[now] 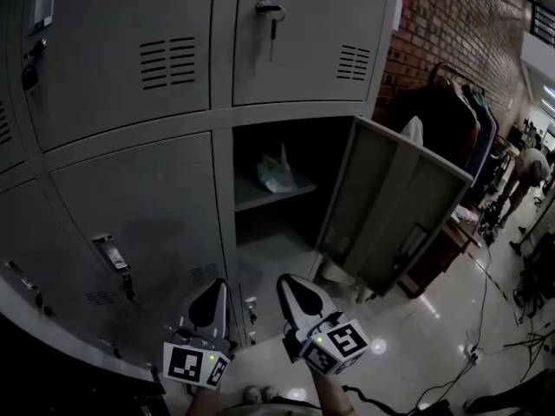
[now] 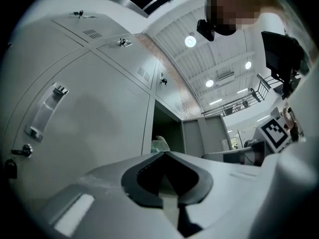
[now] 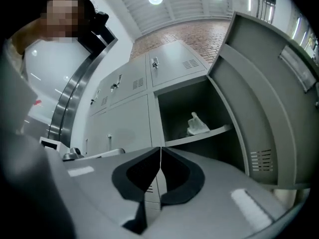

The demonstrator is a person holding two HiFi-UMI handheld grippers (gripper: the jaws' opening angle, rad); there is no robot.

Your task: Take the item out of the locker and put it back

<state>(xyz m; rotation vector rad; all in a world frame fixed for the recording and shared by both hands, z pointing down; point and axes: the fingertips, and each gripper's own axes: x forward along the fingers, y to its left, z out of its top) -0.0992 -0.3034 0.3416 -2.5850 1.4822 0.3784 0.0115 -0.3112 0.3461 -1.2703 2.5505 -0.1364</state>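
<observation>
A crumpled pale plastic bag (image 1: 276, 173) lies on the shelf (image 1: 299, 190) inside the open locker, whose door (image 1: 395, 206) swings out to the right. Both grippers hover low in front of the lockers, well short of the opening. My left gripper (image 1: 215, 286) is shut and holds nothing; it sits before the closed door left of the opening. My right gripper (image 1: 288, 282) is shut and holds nothing too, below the open compartment. The left gripper view has the bag (image 2: 159, 144) just above the left gripper (image 2: 165, 153). The right gripper view shows the bag (image 3: 198, 125) up right of the right gripper (image 3: 160, 147).
Closed grey lockers surround the opening; a key (image 1: 271, 16) hangs in the one above. A clothes rack (image 1: 451, 111) stands by the brick wall (image 1: 451, 24) at the right. A person (image 1: 525, 167) bends far right. Cables (image 1: 486, 319) run across the shiny floor.
</observation>
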